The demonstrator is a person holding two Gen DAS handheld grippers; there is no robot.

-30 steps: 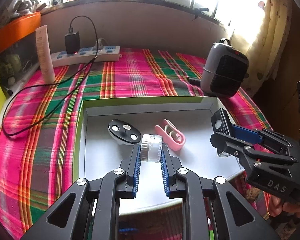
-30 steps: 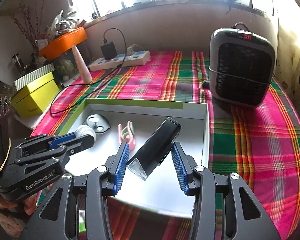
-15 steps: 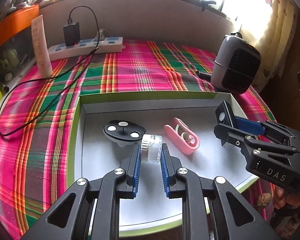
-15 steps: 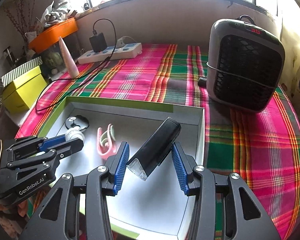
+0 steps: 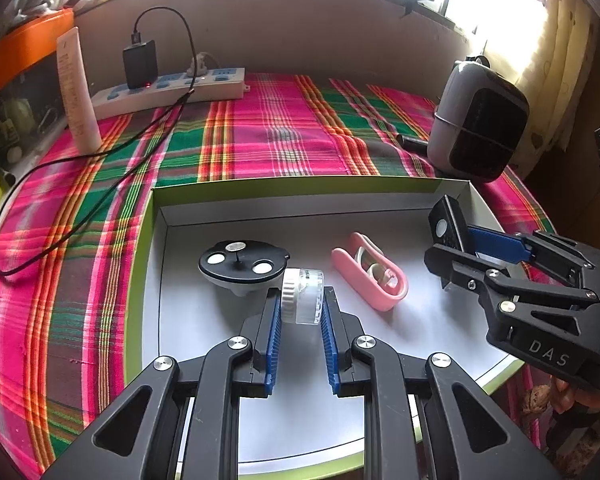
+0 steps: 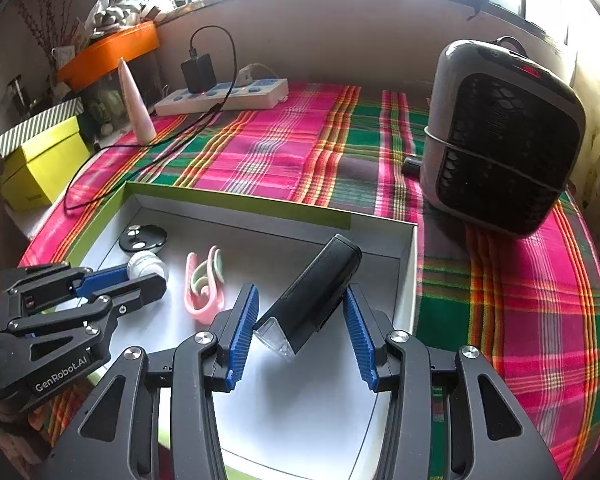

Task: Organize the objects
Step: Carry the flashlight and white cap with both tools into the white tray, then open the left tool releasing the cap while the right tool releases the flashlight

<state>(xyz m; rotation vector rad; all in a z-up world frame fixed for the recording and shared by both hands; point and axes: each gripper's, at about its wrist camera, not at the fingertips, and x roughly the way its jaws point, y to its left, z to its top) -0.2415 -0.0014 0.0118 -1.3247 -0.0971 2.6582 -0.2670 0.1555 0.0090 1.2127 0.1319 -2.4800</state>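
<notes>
A white tray with a green rim (image 5: 300, 184) lies on the plaid cloth. Over its left half my left gripper (image 5: 300, 300) is shut on a small clear jar with a white ribbed lid (image 5: 304, 294). Just beyond the jar a black disc with three metal studs (image 5: 242, 266) rests in the tray, and a pink clip (image 5: 370, 276) lies to its right. My right gripper (image 6: 300, 296) hangs over the tray's right half (image 6: 410, 264), shut on a black torch-like device (image 6: 316, 296) that sits slantwise between the pads, clear end toward me.
A grey and black heater (image 6: 500, 136) stands on the cloth right of the tray. At the back lie a white power strip (image 5: 168, 90) with a black charger and trailing cable, and an upright tube (image 5: 78, 88). A yellow box (image 6: 40, 164) sits far left.
My right gripper has come a little lower and further over the tray with the black device. The left gripper has barely shifted; both grips are unchanged.
</notes>
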